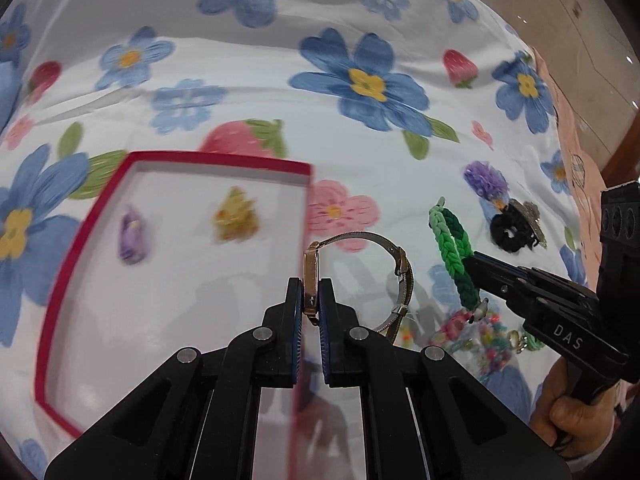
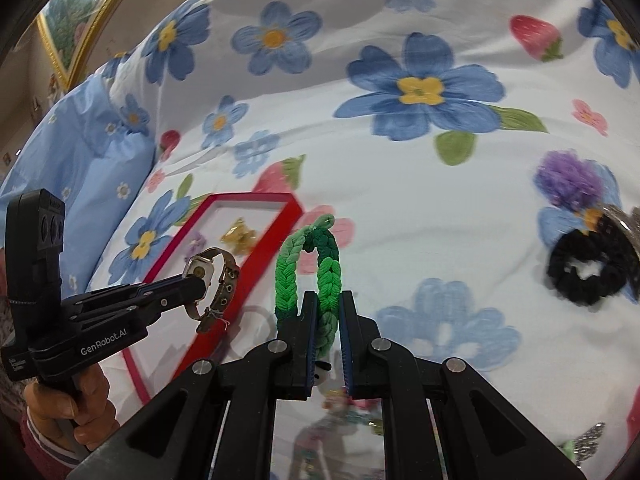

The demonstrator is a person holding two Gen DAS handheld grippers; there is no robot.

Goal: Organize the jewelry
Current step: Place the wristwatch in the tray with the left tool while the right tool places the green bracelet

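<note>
My left gripper is shut on a gold wristwatch by its case, held above the right edge of the red-rimmed box; it also shows in the right wrist view with the watch. The box holds a purple piece and a yellow piece. My right gripper is shut on a green braided bracelet, lifted off the sheet; it shows in the left wrist view with the bracelet.
A floral bedsheet covers the surface. A purple scrunchie, a black scrunchie and a silver glitter piece lie to the right. A pile of colourful beaded jewelry lies under the right gripper. A blue pillow is at left.
</note>
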